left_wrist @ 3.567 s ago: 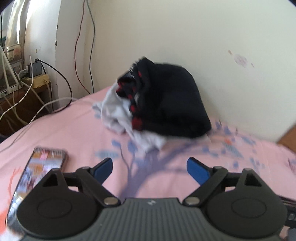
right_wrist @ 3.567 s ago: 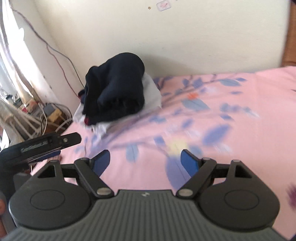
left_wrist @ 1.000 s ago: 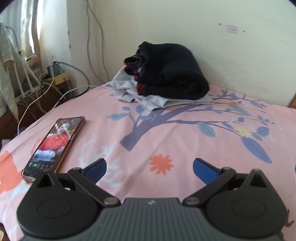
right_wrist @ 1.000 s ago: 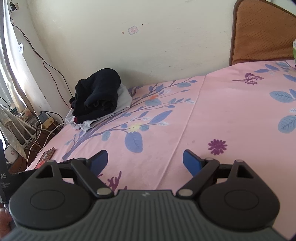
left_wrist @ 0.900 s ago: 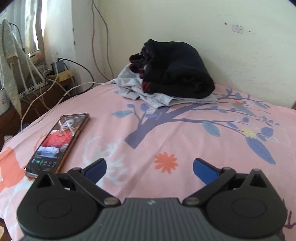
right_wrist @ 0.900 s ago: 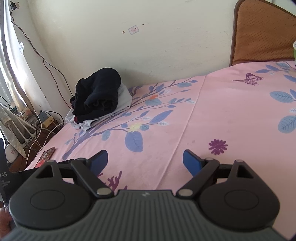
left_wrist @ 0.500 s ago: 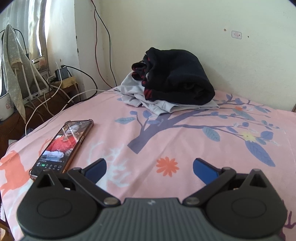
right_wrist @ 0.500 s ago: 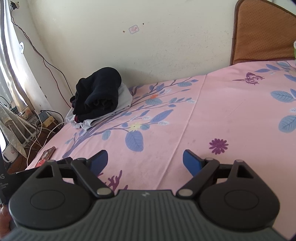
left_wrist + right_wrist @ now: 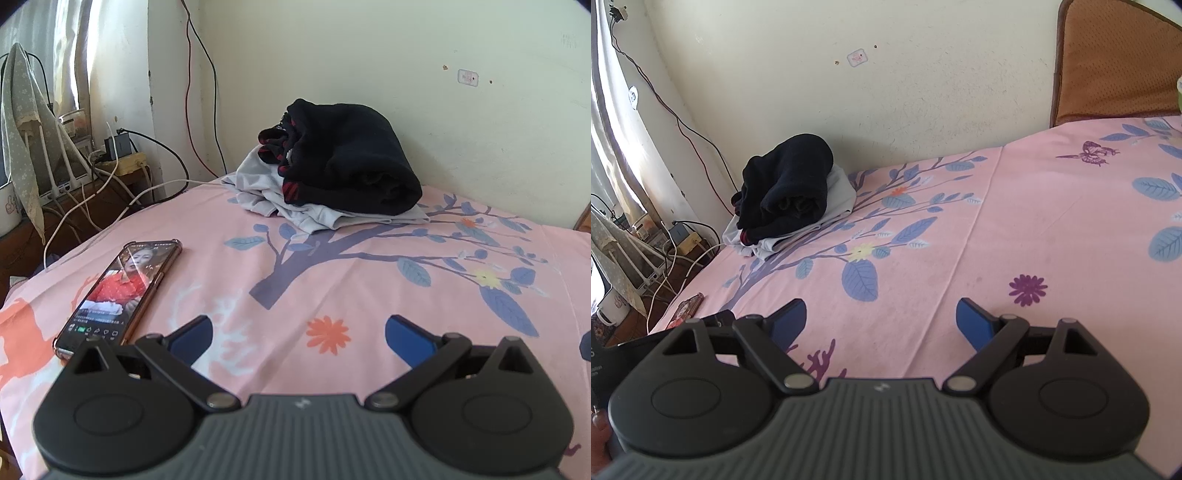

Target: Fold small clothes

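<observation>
Both grippers, left gripper [image 9: 298,334] and right gripper [image 9: 881,318], hover wide open and empty; the clothes [image 9: 341,173] piled at the bed's [image 9: 369,295] far corner could topple, and the phone [image 9: 120,291] sits near its edge

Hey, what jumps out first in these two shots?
A dark bundle of clothes sits on a pale folded garment at the far side of the pink floral bed, by the wall. A lit phone lies near the bed's left edge.

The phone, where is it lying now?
In the left wrist view the phone lies at the left on the pink bedsheet, near the bed's edge.
</observation>
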`<state>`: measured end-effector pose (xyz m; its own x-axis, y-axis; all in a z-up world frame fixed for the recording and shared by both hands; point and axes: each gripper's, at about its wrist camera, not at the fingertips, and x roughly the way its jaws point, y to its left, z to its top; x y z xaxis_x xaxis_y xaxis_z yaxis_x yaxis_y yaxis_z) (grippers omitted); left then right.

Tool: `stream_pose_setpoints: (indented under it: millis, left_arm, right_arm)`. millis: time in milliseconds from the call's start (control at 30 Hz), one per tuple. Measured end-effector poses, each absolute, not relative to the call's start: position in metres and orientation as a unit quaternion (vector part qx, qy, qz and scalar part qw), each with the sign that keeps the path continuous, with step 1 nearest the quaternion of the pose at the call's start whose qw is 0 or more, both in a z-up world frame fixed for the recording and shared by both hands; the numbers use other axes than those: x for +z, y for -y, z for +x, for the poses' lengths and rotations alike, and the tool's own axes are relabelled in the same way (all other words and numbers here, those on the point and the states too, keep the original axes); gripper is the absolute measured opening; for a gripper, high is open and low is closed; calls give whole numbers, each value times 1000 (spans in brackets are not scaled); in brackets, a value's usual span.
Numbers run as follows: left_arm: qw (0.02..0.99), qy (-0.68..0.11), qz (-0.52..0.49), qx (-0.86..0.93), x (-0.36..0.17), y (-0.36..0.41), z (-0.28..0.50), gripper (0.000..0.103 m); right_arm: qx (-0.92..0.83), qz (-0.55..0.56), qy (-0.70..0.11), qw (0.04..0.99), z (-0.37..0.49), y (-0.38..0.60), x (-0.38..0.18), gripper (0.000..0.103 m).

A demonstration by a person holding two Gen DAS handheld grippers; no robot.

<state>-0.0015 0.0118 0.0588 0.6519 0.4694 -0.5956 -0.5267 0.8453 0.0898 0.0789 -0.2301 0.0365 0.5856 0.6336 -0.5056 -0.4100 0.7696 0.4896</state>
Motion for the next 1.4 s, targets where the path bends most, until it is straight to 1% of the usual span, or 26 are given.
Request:
stream_pose_setpoints:
  millis: [200, 367, 633, 1133, 1400]
  left_arm:
    - [897, -317, -23, 307, 66, -12, 0, 103]
    - [894, -322, -34, 310, 72, -19, 0, 103]
    - [889, -327, -15, 319, 74, -18, 1, 103]
    - [896, -299, 37, 325, 89, -7, -3, 103]
    - [894, -303, 37, 327, 91, -10, -3, 103]
  right_arm:
    - [301, 162, -345, 874, 80, 231, 37, 90]
    - [305, 160, -345, 873, 80, 231, 37, 90]
    - [304, 160, -344, 874, 79, 231, 36, 90]
    - [305, 160, -345, 873, 79, 231, 36, 90]
    - [305, 160, -344, 873, 79, 231, 36, 90]
